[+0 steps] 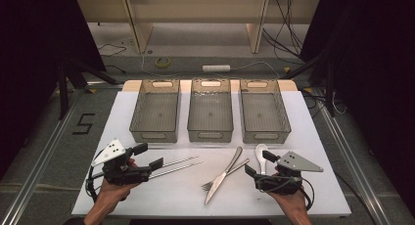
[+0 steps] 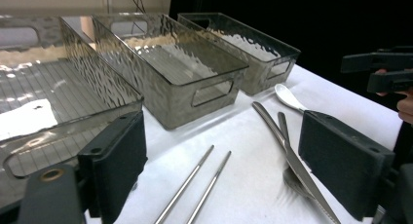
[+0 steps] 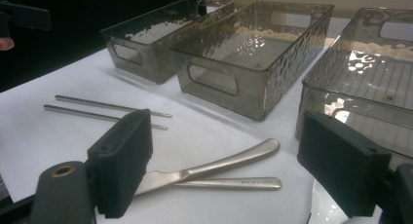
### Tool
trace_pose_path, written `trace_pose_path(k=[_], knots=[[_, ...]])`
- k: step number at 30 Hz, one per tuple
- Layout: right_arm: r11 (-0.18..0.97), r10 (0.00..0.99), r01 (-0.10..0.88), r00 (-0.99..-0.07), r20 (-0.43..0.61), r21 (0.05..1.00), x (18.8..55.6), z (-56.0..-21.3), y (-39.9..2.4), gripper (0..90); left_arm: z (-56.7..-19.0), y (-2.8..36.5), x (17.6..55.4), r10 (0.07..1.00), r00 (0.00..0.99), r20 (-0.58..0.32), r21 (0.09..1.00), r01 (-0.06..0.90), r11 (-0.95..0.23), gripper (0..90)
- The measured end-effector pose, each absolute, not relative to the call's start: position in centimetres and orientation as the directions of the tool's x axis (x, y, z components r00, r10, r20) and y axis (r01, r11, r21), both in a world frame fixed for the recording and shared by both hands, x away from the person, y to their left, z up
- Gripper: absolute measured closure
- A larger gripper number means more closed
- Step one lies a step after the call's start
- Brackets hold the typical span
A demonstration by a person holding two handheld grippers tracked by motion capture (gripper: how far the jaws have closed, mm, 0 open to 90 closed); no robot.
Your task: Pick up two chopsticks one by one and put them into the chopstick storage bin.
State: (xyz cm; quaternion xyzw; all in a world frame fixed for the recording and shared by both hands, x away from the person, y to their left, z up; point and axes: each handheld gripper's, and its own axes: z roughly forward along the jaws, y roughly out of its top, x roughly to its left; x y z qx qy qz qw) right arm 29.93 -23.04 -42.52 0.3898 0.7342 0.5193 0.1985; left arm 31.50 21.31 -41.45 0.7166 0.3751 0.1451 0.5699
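Observation:
A pair of metal chopsticks (image 1: pixel 178 165) lies left of centre on the white table (image 1: pixel 147 200). A knife (image 1: pixel 226 172) crosses a fork (image 1: pixel 215 182) in the middle, and a white spoon (image 1: pixel 260 152) lies to their right. My left gripper (image 1: pixel 148 155) is open at the chopsticks' near end, holding nothing. In the left gripper view the chopsticks (image 2: pixel 195 182) run between its open jaws, untouched. My right gripper (image 1: pixel 260 163) is open beside the spoon. In the right gripper view the knife (image 3: pixel 219 165) and fork handle (image 3: pixel 238 183) lie between its jaws.
Three clear grey bins stand in a row at the back: left (image 1: pixel 155 135), middle (image 1: pixel 211 135), right (image 1: pixel 266 136). All look empty. Behind the table are a floor with cables, a tape roll (image 1: pixel 163 62) and shelf legs.

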Motion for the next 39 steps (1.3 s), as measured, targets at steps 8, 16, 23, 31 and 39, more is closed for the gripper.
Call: trace_pose_path(k=[8,16,23,31,39], knots=[[0.159,0.778,0.372,-0.618,0.116,0.914,29.9,-42.6,-23.1,21.2,-41.2,20.8,31.9,0.708,0.678,-0.197,0.908,0.399,-0.129,18.1],[0.160,0.779,0.378,-0.616,0.119,0.912,30.0,-42.6,-23.1,21.4,-40.3,20.6,33.2,0.717,0.679,-0.156,0.865,0.444,-0.232,20.4],[0.164,0.774,0.383,-0.621,0.122,0.909,30.1,-42.7,-23.0,21.7,-39.6,19.7,34.9,0.718,0.693,-0.063,0.769,0.492,-0.408,23.8],[0.181,0.764,0.390,-0.634,0.121,0.903,30.1,-42.8,-22.7,22.3,-40.2,19.3,37.7,0.679,0.734,-0.036,0.620,0.549,-0.561,32.3],[0.184,0.760,0.403,-0.637,0.131,0.896,30.2,-42.9,-22.7,23.0,-42.4,18.5,39.2,0.666,0.746,-0.006,0.486,0.584,-0.650,38.2]])
